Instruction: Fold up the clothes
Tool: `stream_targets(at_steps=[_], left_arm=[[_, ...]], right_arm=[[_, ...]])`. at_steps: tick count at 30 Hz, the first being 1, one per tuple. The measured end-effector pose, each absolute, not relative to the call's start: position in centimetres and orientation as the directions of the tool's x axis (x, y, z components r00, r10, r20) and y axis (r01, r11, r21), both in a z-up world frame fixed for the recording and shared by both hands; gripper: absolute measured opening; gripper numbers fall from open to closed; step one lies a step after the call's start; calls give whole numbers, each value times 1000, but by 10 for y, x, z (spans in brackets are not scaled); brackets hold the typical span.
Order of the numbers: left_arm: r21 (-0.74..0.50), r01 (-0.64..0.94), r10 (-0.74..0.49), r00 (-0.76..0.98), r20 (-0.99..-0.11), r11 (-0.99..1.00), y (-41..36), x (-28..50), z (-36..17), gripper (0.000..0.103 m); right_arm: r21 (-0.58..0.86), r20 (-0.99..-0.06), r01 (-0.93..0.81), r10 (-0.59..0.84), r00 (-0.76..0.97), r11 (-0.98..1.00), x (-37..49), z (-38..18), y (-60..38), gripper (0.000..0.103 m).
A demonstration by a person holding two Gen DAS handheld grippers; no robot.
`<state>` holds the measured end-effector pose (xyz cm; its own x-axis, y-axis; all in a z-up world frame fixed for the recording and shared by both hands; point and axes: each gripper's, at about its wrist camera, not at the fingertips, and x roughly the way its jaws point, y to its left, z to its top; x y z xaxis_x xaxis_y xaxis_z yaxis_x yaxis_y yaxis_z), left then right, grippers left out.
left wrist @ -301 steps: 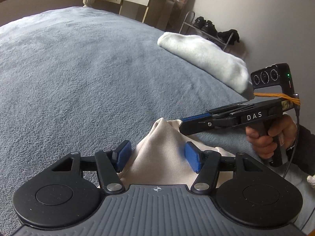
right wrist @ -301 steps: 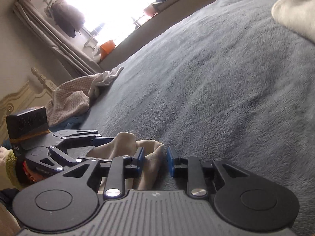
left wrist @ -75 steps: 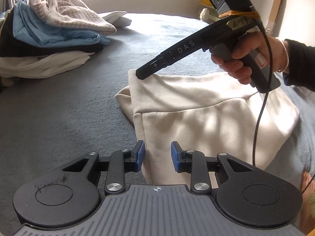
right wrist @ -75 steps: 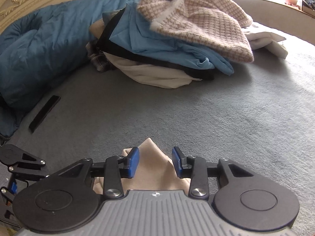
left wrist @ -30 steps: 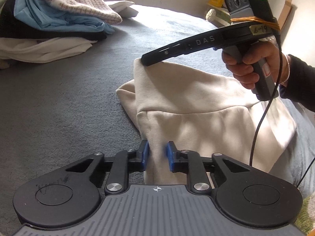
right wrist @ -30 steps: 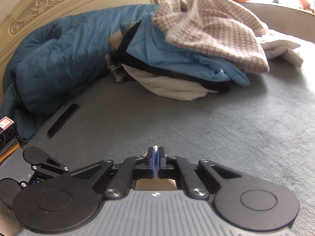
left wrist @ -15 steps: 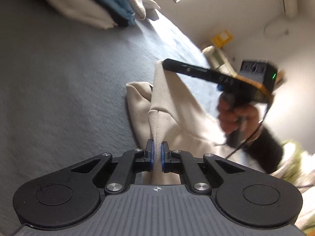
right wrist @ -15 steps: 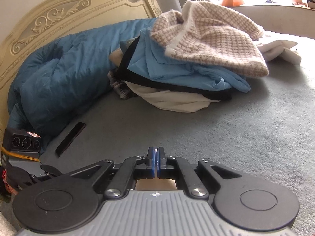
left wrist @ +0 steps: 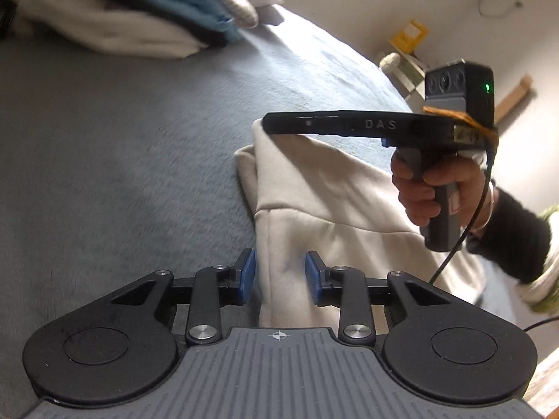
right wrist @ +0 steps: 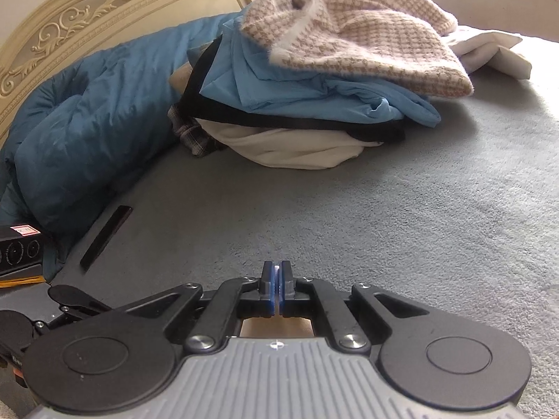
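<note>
Both grippers meet the cream garment: left gripper fingers spread wide around its fold, right gripper fingers pinching its corner.

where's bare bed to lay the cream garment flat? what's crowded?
Free: the grey blanket between the right gripper and the clothes pile, and left of the cream garment. Crowded: the headboard side, with the pile, the blue duvet and a black strip.

- The bed has a soft grey blanket on top.
- A cream headboard with curly carving stands behind.
- The wall is white.
- Bright light comes in.
</note>
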<state>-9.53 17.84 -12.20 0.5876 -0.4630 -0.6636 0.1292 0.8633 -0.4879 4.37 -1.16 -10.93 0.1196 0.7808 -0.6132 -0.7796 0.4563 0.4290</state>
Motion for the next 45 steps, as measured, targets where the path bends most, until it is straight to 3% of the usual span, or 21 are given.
stream_targets(at_steps=[1,4,6,9,10,13,16,18,20,22,25,27,29,31,37,39,41,45], left_arm=[[-478,148,-463,598,-654,866,177,-94,-120,10],[-599,130,-538,616,-575,790,189,-93,-124,7],[-740,-11,-597,582,-552,673,211,-86,-146,7],[-813,-186,-624,554,-551,552,232,-88,-171,20],[-799,-170,-605,568,-558,577,232,-92,-165,23],[-718,-72,-559,576,-596,692,221,-108,-141,49],[-680,-17,-566,540,-624,733,206,-122,-136,51],[-632,12,-550,505,-665,775,193,-130,-138,48],[-629,18,-549,508,-664,777,188,-137,-139,22],[-673,7,-577,521,-629,739,190,-141,-143,6],[-833,-56,-691,530,-492,550,210,-142,-159,6],[-844,-129,-695,510,-507,521,219,-140,-173,7],[-832,-210,-676,500,-542,513,228,-140,-185,13],[-845,-170,-688,510,-516,508,226,-144,-179,16],[-773,-100,-644,493,-585,626,211,-144,-165,17],[-731,-48,-605,526,-598,681,208,-140,-151,26],[-686,-2,-570,553,-607,728,206,-134,-139,46],[-597,61,-508,596,-621,800,198,-118,-125,50]], right_arm=[[426,-611,-782,782,123,456,43,-108,-12,1],[425,-596,-785,792,132,450,42,-103,-13,1],[427,-600,-778,788,137,461,44,-105,-13,1],[450,-611,-755,781,129,477,48,-114,-12,1],[455,-611,-750,781,129,480,48,-116,-13,1],[461,-607,-745,784,131,482,48,-116,-15,1],[465,-607,-742,784,130,483,49,-117,-15,1],[467,-607,-740,784,130,484,49,-117,-15,1],[467,-608,-738,783,131,487,49,-117,-14,1],[470,-605,-735,785,134,488,49,-117,-15,1],[473,-605,-731,784,138,493,49,-117,-16,1],[469,-610,-729,780,142,499,48,-118,-15,1],[465,-611,-728,778,148,504,48,-118,-14,1],[462,-612,-727,776,153,508,48,-119,-13,1],[479,-612,-703,774,161,526,49,-128,-12,2],[518,-591,-679,792,155,520,53,-127,-16,3],[546,-570,-660,806,160,516,56,-124,-20,3],[592,-519,-624,834,189,510,62,-110,-33,3]])
